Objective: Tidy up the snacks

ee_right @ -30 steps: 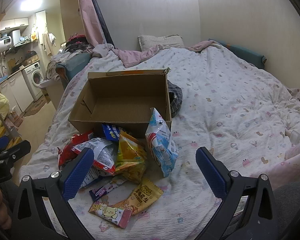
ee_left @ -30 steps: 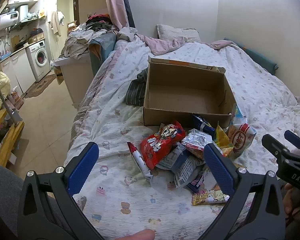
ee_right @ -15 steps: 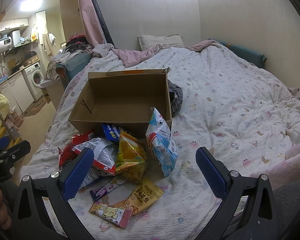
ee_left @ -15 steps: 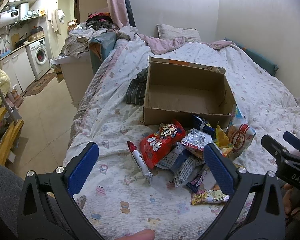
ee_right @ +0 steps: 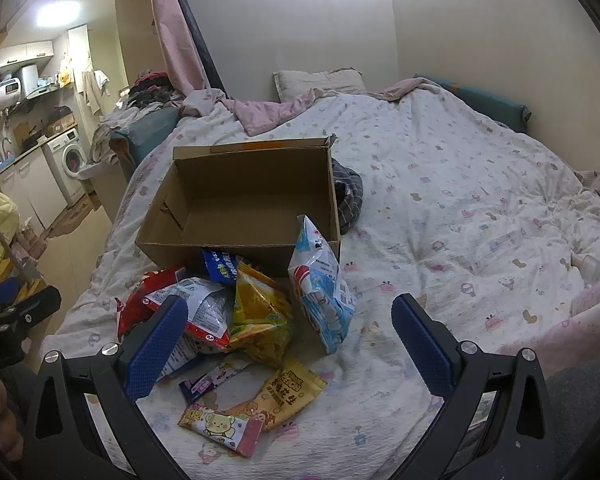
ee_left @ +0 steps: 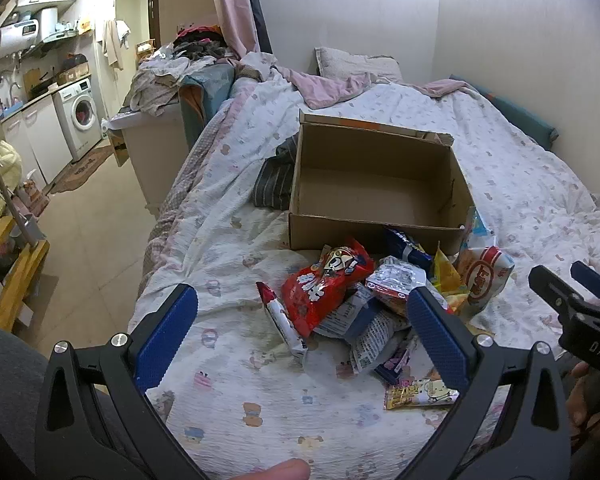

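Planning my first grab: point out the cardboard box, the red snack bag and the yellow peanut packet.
cardboard box point(ee_right: 220, 250): right wrist view, front wall.
red snack bag point(ee_left: 320, 286): left wrist view, middle of its face.
yellow peanut packet point(ee_right: 290, 392): right wrist view, printed front.

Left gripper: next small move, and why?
Probably ease the left gripper forward and down onto the red snack bag. Its fingers are wide open and hold nothing, that bag lies on top of the pile nearest it, and the cardboard box just behind is empty.
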Action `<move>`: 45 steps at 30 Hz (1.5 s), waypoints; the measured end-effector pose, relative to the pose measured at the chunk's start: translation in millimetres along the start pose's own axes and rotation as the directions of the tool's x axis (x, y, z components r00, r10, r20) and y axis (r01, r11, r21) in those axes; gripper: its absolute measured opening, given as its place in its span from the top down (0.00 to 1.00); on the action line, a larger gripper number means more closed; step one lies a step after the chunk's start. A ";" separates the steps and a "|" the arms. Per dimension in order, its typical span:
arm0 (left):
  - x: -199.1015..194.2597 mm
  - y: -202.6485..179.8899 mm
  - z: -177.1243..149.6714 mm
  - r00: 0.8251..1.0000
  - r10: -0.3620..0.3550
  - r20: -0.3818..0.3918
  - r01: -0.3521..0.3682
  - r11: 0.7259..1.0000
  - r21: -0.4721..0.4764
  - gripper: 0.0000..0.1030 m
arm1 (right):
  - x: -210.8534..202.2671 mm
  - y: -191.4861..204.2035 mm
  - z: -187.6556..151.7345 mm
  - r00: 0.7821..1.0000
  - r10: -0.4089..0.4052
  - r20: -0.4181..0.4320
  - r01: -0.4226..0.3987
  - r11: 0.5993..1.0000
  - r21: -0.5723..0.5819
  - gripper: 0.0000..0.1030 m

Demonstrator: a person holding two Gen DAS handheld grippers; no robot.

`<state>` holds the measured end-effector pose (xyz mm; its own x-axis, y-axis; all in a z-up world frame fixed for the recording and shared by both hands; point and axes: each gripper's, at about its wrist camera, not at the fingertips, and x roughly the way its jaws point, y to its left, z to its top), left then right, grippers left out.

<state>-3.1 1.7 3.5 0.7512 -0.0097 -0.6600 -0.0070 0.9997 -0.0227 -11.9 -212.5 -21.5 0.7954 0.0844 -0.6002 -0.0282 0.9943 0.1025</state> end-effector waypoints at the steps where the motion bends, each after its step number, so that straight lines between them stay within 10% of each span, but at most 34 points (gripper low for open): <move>1: -0.2 0.1 -0.1 1.000 0.000 0.001 0.000 1.000 0.001 0.00 | 0.7 0.1 -0.2 1.000 0.000 0.001 0.000 1.000 -0.001 0.00; 19: 14.4 4.7 14.9 0.995 -0.007 -0.099 0.007 1.000 0.004 0.00 | 15.4 -17.9 23.3 0.997 0.021 -0.075 -0.018 0.999 0.045 0.00; 26: 36.6 16.6 32.7 0.976 -0.005 -0.219 0.002 1.000 -0.013 0.00 | 53.2 -44.1 46.4 0.965 -0.003 -0.262 0.014 0.999 0.039 0.00; 32: 77.2 42.7 47.8 0.929 0.042 -0.367 -0.078 0.993 -0.084 0.00 | 88.3 -60.0 47.0 0.901 0.150 -0.406 -0.089 0.982 0.165 0.00; 40: 141.5 74.5 33.8 0.833 -0.107 -0.543 -0.051 0.962 -0.269 0.01 | 131.7 -59.0 41.6 0.862 0.129 -0.489 -0.058 0.986 0.158 0.00; 45: 173.6 81.6 16.2 0.786 -0.124 -0.606 -0.106 0.938 -0.330 0.24 | 152.1 -55.1 37.8 0.853 0.136 -0.504 -0.068 0.986 0.151 0.00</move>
<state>137.3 81.9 -100.8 0.1914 -0.1453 -0.9707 -0.3044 0.9314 -0.1994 133.5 -256.9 -88.5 0.3697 0.2397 -0.8977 0.0092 0.9652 0.2615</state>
